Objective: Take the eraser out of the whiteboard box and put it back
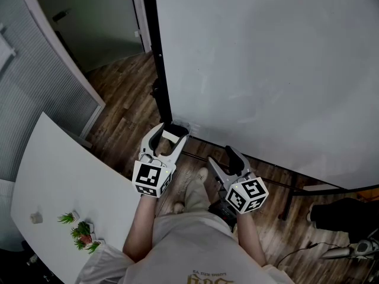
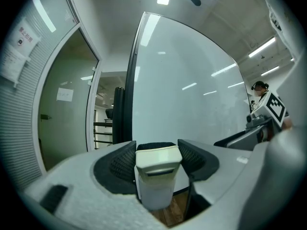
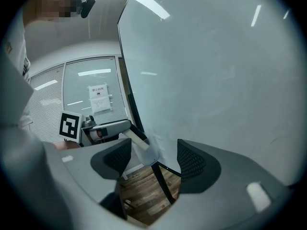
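Observation:
A cream eraser (image 1: 172, 137) with a black felt underside sits between the jaws of my left gripper (image 1: 172, 131), which is shut on it. In the left gripper view the eraser (image 2: 158, 169) fills the gap between the pads. It is held at the whiteboard's (image 1: 266, 70) lower left corner, by a small translucent box (image 1: 182, 125). In the right gripper view the eraser's (image 3: 135, 142) tip meets that box (image 3: 152, 154). My right gripper (image 1: 220, 156) hangs open to the right, below the board, with nothing between its pads (image 3: 191, 159).
A white table (image 1: 53, 182) with small plants (image 1: 80, 229) stands at the left. The board's black frame post (image 1: 159, 70) runs up from the box. A stand leg (image 3: 164, 190) crosses the wooden floor (image 1: 124, 99). Dark objects (image 1: 343, 215) lie at the right.

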